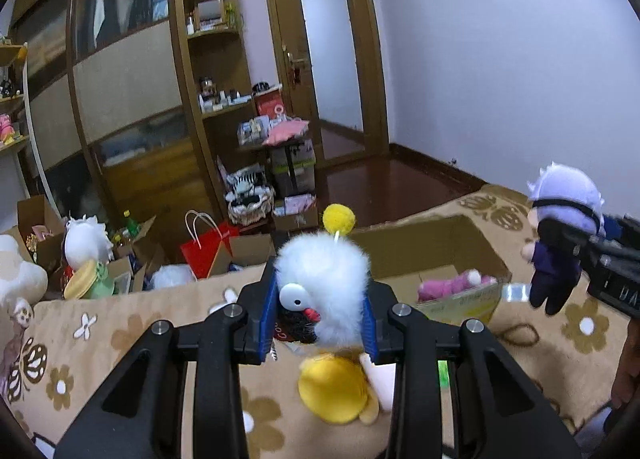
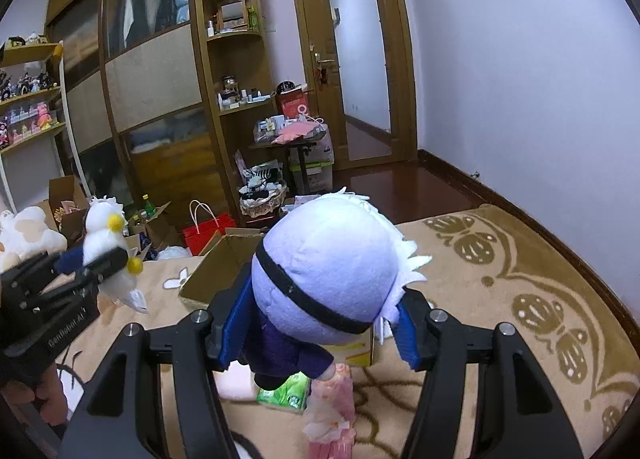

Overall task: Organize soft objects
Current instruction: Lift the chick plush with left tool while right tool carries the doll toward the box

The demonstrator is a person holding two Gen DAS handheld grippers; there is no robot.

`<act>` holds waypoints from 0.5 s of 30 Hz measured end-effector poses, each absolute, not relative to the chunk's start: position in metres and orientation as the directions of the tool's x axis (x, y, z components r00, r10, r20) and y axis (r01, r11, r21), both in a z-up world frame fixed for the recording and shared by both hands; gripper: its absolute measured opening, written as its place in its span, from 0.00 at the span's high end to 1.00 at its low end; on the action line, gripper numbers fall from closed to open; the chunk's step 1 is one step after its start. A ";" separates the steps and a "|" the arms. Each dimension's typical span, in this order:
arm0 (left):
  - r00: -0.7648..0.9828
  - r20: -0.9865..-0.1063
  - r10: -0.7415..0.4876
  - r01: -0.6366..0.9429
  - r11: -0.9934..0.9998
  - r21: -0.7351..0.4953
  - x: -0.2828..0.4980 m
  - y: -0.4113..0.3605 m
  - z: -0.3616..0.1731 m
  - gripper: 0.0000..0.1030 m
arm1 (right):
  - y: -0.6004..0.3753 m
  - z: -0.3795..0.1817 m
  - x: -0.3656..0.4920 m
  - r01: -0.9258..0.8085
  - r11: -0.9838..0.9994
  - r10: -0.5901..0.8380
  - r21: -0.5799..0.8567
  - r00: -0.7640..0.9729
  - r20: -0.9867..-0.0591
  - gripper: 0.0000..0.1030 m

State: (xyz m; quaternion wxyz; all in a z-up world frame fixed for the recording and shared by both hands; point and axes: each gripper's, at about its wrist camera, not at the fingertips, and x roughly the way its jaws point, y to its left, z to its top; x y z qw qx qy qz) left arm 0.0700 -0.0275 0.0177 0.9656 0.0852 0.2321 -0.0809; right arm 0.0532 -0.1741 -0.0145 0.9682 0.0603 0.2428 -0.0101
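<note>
My left gripper (image 1: 320, 315) is shut on a fluffy white bird plush (image 1: 326, 279) with a yellow pompom and yellow feet, held above the patterned bed cover. The same plush (image 2: 105, 259) and left gripper (image 2: 92, 265) show at the left of the right wrist view. My right gripper (image 2: 320, 323) is shut on a lavender-haired doll (image 2: 328, 267) with a black blindfold and dark clothes. That doll (image 1: 560, 235) hangs at the right of the left wrist view. An open cardboard box (image 1: 440, 243) sits on the bed ahead, with a pink plush (image 1: 452, 283) inside.
A pink soft toy (image 2: 332, 411) and a green packet (image 2: 286, 393) lie on the bed cover (image 2: 500, 299) below the right gripper. Beyond the bed stand a red paper bag (image 1: 208, 247), open boxes with toys (image 1: 86, 243), a wardrobe, shelves and a door.
</note>
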 end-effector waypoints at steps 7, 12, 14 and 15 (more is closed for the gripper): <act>0.906 -0.405 -0.123 0.194 0.971 0.139 0.095 -0.037 0.032 0.68 | -0.173 -0.015 0.073 0.031 0.992 0.029 0.124 0.889 -0.457 0.38; 0.916 -0.376 -0.141 0.208 0.967 0.145 0.102 -0.043 0.035 0.68 | -0.178 -0.021 0.091 0.025 0.989 0.046 0.146 0.884 -0.465 0.38; 0.916 -0.373 -0.150 0.214 0.967 0.136 0.106 -0.045 0.035 0.68 | -0.180 -0.024 0.098 0.027 0.988 0.048 0.152 0.881 -0.470 0.38; 0.914 -0.376 -0.153 0.216 0.968 0.131 0.108 -0.044 0.034 0.68 | -0.180 -0.025 0.099 0.027 0.988 0.049 0.153 0.880 -0.472 0.38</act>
